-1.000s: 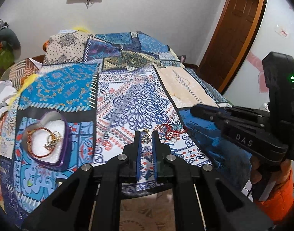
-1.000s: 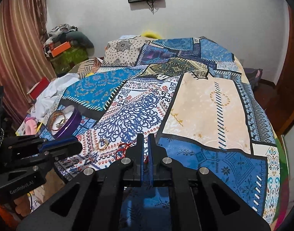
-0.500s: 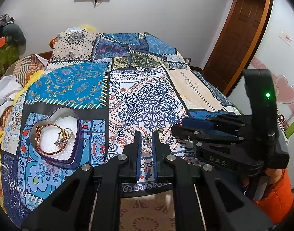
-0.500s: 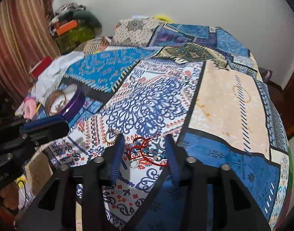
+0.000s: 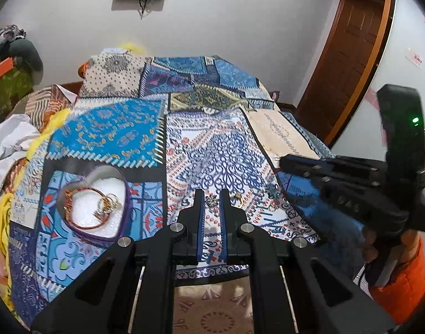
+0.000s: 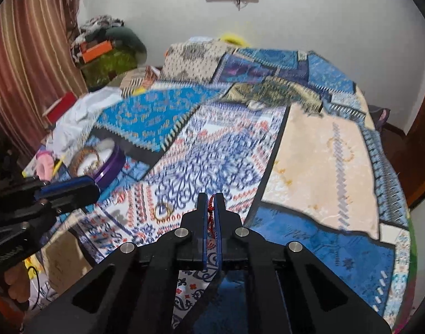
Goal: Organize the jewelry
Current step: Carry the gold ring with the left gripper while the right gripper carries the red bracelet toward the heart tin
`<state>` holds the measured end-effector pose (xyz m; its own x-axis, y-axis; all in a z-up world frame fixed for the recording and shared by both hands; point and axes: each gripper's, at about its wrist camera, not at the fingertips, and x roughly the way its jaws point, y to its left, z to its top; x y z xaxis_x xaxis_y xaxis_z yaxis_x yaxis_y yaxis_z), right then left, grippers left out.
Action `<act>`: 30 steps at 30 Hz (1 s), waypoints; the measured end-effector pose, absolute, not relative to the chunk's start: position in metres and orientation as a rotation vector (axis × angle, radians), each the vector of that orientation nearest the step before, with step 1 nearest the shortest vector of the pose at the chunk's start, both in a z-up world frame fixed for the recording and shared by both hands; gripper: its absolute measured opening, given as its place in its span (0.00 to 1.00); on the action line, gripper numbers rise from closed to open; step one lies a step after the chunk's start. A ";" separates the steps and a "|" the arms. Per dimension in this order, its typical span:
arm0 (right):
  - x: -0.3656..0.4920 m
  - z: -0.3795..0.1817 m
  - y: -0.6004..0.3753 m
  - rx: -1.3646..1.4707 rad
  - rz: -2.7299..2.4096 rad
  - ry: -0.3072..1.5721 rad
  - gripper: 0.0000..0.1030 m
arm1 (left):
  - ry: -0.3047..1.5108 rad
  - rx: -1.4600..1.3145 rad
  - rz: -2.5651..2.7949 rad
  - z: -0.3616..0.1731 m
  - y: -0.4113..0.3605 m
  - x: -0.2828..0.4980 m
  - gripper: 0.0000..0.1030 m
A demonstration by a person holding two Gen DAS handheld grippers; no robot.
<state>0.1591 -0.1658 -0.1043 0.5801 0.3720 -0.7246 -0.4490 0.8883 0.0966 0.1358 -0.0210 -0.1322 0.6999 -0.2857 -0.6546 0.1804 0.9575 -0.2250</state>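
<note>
Right claw (image 6: 211, 204) clamped tight on a red braided cord bracelet (image 6: 210, 208), pinched near the pad tips so the thin strand cannot slip; presumably bound for the purple heart-shaped box with white lining (image 5: 120, 194), already holding a red bangle and gold rings. Left claw (image 5: 212, 198) nearly closed around a small silver flower-shaped brooch (image 5: 212, 200), right of the box on the blue patchwork bedspread (image 5: 218, 153); pad contact too small to tell. Gold ring (image 6: 163, 211) lying loose on the spread, right of the box, between box and right claw. Further small pieces beside it, unclear.
</note>
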 end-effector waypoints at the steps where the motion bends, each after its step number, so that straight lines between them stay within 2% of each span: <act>1: 0.158 -0.100 -0.166 -0.099 0.478 0.809 0.04 | 0.741 -0.144 -0.255 -0.128 -0.019 0.135 0.08; 19: 0.139 -0.040 -0.127 -0.086 0.537 0.643 0.04 | 0.597 -0.154 -0.173 -0.086 0.034 0.116 0.08; 30: 0.141 -0.040 -0.070 -0.107 0.648 0.632 0.04 | 0.579 -0.183 -0.090 -0.089 0.077 0.108 0.08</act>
<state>0.1414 -0.0702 -0.0403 0.6178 0.5308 -0.5802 -0.5939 0.7986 0.0982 0.1081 0.0771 -0.0885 0.8334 -0.1356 -0.5357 0.0330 0.9799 -0.1967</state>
